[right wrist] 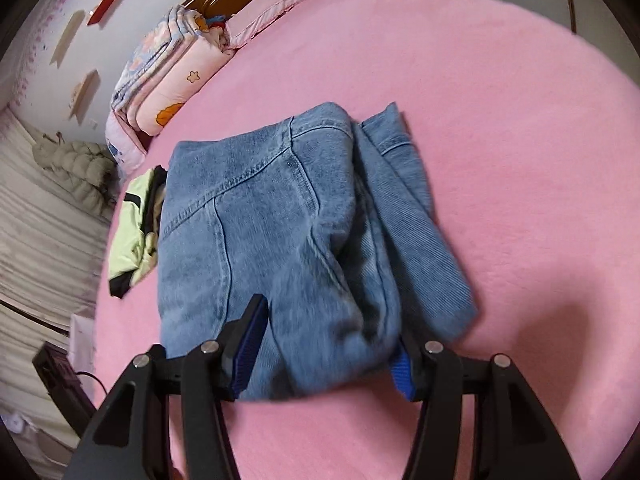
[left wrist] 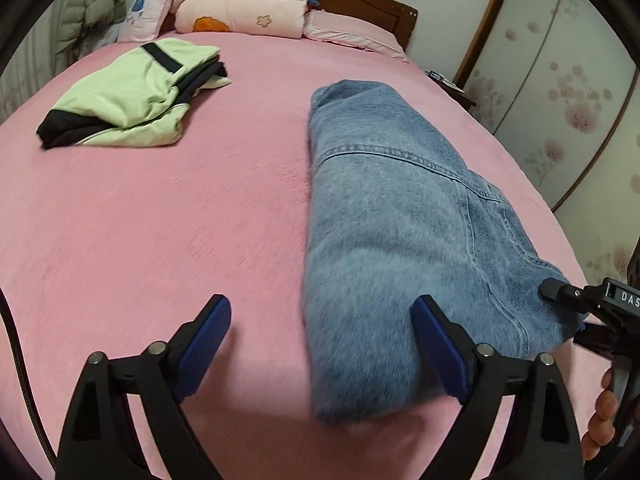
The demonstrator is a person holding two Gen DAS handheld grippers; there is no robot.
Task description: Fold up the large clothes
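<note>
The near end of the folded jeans (left wrist: 372, 360) is smeared with motion blur, so stitching there can't be read. In the right wrist view the jeans hide most of the green-and-black top (right wrist: 136, 224), and the right gripper (right wrist: 332, 344) has its right fingertip buried under denim.

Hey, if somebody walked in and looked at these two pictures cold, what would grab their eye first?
Probably the folded blue jeans, a thick denim bundle lying on the pink bedsheet right in front of both cameras. The right gripper stands open, its fingers straddling the near end of the denim, while the left gripper is open at the bundle's near edge. Farther back to the left sits a folded light-green and black garment.
</note>
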